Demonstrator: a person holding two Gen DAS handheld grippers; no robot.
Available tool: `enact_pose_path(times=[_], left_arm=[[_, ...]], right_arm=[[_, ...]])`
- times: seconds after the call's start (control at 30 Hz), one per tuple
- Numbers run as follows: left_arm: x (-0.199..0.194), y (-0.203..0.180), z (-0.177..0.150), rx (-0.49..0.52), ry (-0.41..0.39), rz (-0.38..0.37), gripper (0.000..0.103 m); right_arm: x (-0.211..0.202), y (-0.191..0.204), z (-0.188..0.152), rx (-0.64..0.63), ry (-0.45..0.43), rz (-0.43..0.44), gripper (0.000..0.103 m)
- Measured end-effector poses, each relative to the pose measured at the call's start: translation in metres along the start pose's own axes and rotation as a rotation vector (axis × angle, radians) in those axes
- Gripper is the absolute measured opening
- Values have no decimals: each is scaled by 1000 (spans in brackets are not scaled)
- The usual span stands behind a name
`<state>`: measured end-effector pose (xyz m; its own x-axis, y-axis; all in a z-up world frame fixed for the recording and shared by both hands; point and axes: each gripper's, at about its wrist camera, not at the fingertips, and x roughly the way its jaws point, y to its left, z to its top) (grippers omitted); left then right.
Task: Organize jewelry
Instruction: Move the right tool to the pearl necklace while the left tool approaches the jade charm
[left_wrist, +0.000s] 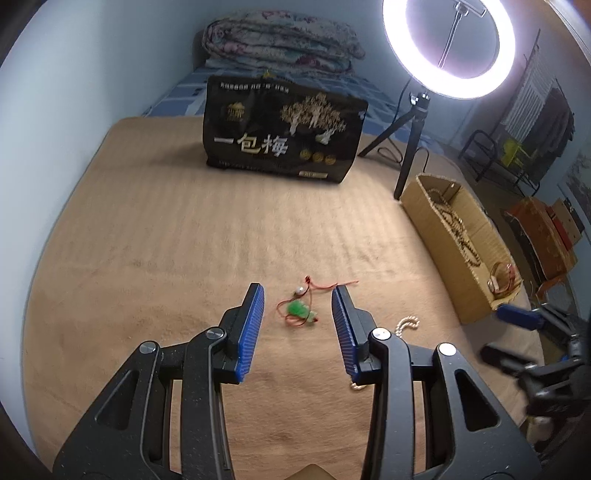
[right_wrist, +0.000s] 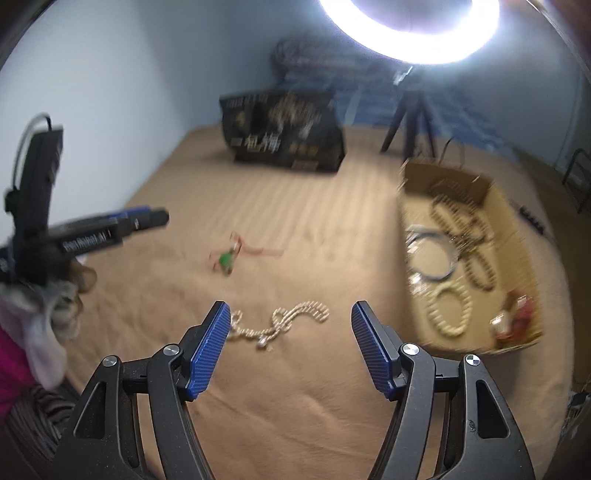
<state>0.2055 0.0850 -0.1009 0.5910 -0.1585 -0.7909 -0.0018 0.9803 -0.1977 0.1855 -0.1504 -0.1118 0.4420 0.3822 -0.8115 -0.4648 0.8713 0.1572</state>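
I see both claws agape, empty | green pendant (left_wrist: 301, 309) ahead of left claw (left_wrist: 298, 325) | bead chain (right_wrist: 280, 323) ahead of right claw (right_wrist: 290, 341) | cardboard box (right_wrist: 410, 314) to its right

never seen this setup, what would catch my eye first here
The glowing ring light on its tripod at the far right of the tan blanket dominates, with a black printed bag standing beside it. Nearer, a green pendant on red cord lies between the open left gripper fingers, and a pale bead necklace lies before the open right gripper. A cardboard box of jewelry sits on the right.
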Motion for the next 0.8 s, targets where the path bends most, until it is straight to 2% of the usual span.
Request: enact_pose_path(times=[0.17,0.37,0.57,0.8], left_arm=[[14,7,-7,-8,40,-17,38],[38,2,-17,7,107,-41,38],[65,-14,-22,99,137,-13,38],[84,-15,-23,153,154,17,38]], right_arm=[[41,-3,-8,59,92,-7,68],[63,-9,-13,94,147,-19,68],[81,-7,-19,75,194,-25,68],[98,-9,-16,105,216,-18,67]])
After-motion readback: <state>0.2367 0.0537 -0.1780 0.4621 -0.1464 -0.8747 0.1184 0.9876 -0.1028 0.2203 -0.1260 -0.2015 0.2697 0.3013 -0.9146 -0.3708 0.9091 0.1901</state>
